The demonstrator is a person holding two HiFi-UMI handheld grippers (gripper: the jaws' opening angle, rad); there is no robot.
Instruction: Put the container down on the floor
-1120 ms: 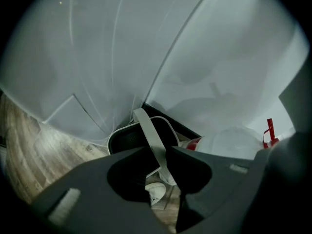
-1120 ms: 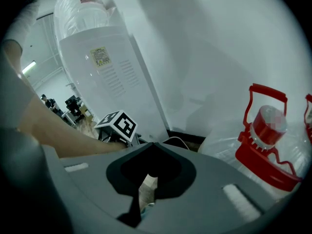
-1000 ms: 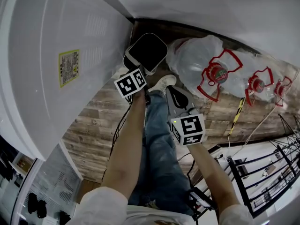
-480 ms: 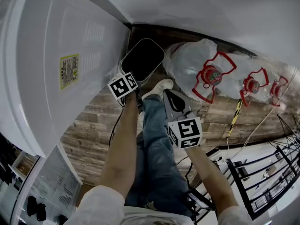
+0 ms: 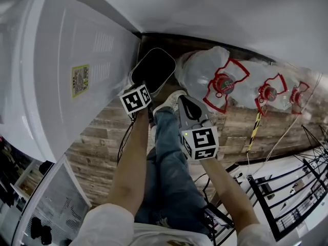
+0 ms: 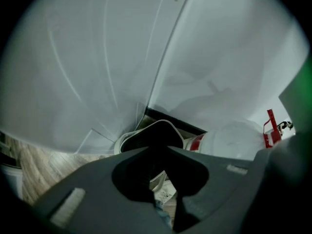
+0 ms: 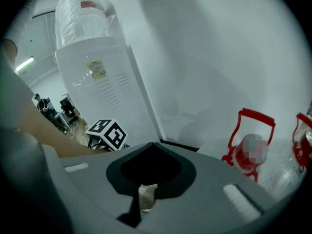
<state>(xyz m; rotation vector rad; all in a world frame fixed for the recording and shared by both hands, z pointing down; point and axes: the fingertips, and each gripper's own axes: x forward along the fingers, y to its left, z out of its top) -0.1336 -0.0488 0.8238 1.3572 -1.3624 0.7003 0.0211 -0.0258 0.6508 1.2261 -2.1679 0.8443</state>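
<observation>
The container (image 5: 154, 68), a white bin with a black inside, sits low over the wood floor (image 5: 97, 142) in the corner beside the white water dispenser (image 5: 66, 70). My left gripper (image 5: 143, 85) is at the container's near rim, its jaws shut on that rim. From the left gripper view the container (image 6: 151, 134) opens just past the left gripper (image 6: 157, 149). I cannot tell whether its base touches the floor. My right gripper (image 5: 183, 99) hangs shut and empty to the right, over the person's leg. Its closed jaws show in the right gripper view (image 7: 153, 144).
Several large water bottles (image 5: 205, 73) with red handles lie along the wall, right of the container. A white shoe (image 5: 171, 99) stands just below the bin. A black metal rack (image 5: 287, 188) is at lower right. The dispenser (image 7: 107, 87) fills the left.
The left gripper and the container have moved down and tipped from facing me to a flatter, more elongated look beside the dispenser. The right gripper has drifted slightly left.
</observation>
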